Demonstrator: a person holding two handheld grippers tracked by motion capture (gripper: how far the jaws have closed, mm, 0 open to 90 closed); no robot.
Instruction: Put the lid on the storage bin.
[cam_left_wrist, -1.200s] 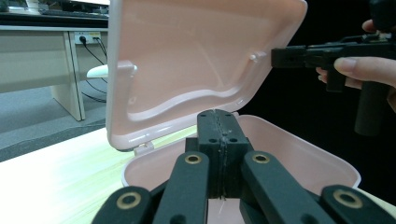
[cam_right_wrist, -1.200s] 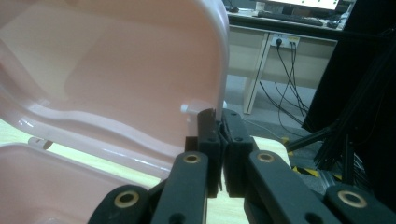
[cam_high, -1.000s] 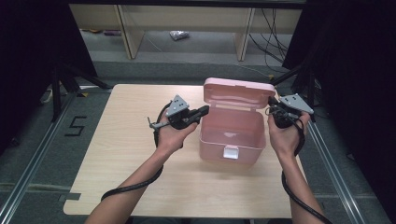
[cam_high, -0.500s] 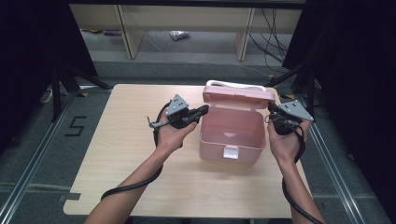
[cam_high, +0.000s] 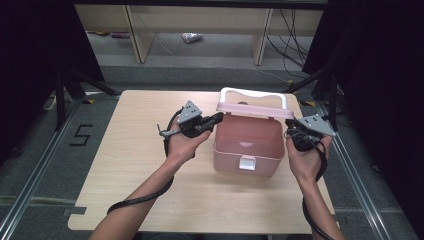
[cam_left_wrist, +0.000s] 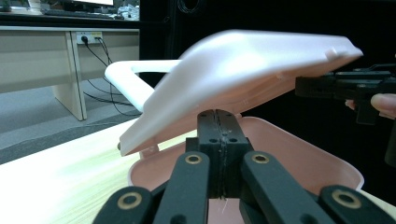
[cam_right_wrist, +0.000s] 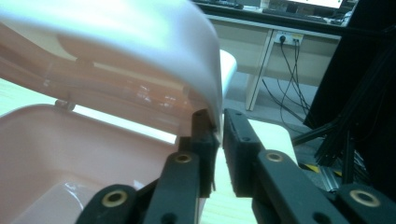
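Note:
A pink plastic box (cam_high: 245, 150) stands on the wooden table, its lid (cam_high: 250, 111) tilted partway down over it and a white handle (cam_high: 252, 94) on top. My left gripper (cam_high: 217, 118) is shut on nothing, its tip at the box's left rim under the lid (cam_left_wrist: 243, 70). My right gripper (cam_high: 290, 131) is at the lid's right edge. Its jaws have just been opening; the lid's edge (cam_right_wrist: 212, 100) lies in the narrow gap between them, loose. The box interior (cam_right_wrist: 70, 149) looks bare.
The table (cam_high: 140, 200) has free surface left of the box and in front of it. Behind it stand a low wooden shelf (cam_high: 200, 20) and cables (cam_high: 290, 30) on the floor. Dark metal frame legs (cam_high: 65, 85) flank the table.
The lid has swung from upright down toward the box. The right gripper's jaws have parted slightly around the lid's edge. The left gripper has stayed put.

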